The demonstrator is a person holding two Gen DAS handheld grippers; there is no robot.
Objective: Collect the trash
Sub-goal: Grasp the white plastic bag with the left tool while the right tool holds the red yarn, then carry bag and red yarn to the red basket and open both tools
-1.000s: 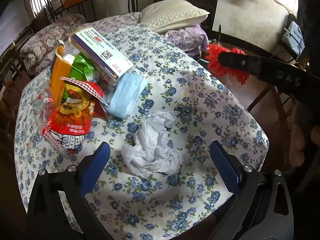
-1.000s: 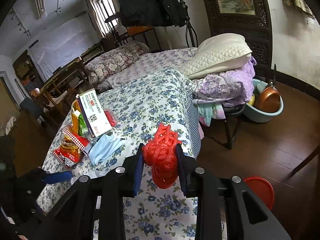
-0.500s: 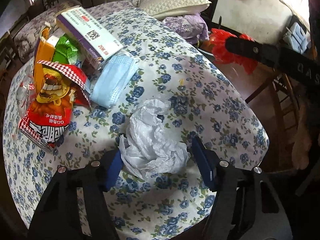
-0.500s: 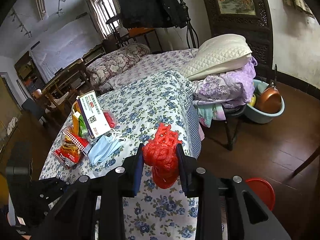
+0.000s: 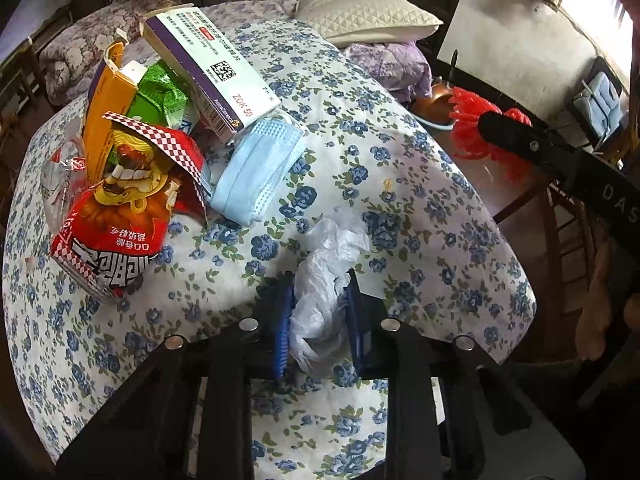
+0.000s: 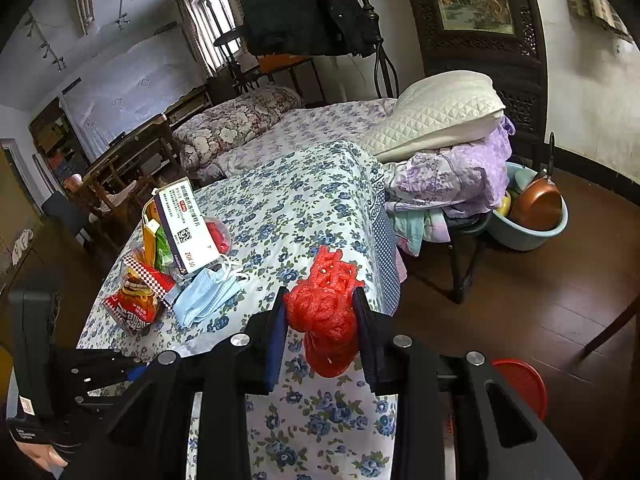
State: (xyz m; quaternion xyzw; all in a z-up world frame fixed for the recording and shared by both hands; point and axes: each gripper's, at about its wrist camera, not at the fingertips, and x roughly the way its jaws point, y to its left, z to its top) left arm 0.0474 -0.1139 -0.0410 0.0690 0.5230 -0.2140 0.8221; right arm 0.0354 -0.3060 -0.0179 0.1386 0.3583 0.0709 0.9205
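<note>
A crumpled white plastic bag (image 5: 320, 300) lies on the flowered tablecloth (image 5: 400, 184). My left gripper (image 5: 318, 312) is closing on it, and its blue pads squeeze the bag from both sides. My right gripper (image 6: 322, 320) is shut on a red foam net (image 6: 326, 312) and holds it above the table's right edge. That red net (image 5: 472, 128) and the right gripper's black body also show at the right of the left wrist view. More trash lies at the left: a red snack packet (image 5: 120, 216), a blue face mask (image 5: 256, 172) and a white medicine box (image 5: 208, 68).
An orange carton (image 5: 108, 100) and a green wrapper (image 5: 160, 96) stand behind the snack packet. Beyond the table are a bed with a white pillow (image 6: 444, 108), a blue basin (image 6: 528, 232) holding a copper pan, and a red lid (image 6: 520, 384) on the wooden floor.
My left gripper has come down over the white plastic bag and its jaws have closed from wide apart onto the bag. The right gripper has held still with the red net.
</note>
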